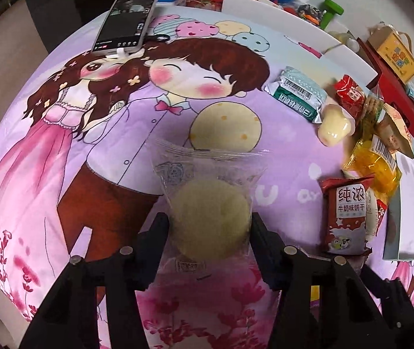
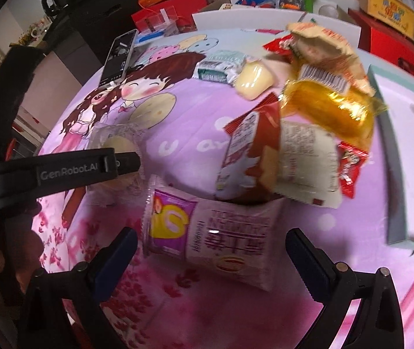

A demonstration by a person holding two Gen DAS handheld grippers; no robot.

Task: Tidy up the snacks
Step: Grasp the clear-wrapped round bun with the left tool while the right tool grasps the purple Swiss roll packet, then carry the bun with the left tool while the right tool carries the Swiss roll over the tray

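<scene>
Left claw [image 1: 208, 226] clamps one clear-wrapped cake [image 1: 210, 218]; right claw [image 2: 211, 250] spread around one purple packet [image 2: 212, 232].

A round cake packet [image 1: 209, 212] is placed mid-cloth [image 1: 61, 218]; a snack pile [image 1: 364, 145] is gathered to its right, a phone [image 1: 128, 19] propped behind.

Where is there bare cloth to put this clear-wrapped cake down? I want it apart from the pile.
The widest free patch is the cartoon cloth left of the clear-wrapped cake, below the phone. A smaller one lies between the cake and the brown biscuit pack. The right edge is crowded: green pack, yellow pack, white tray.
</scene>
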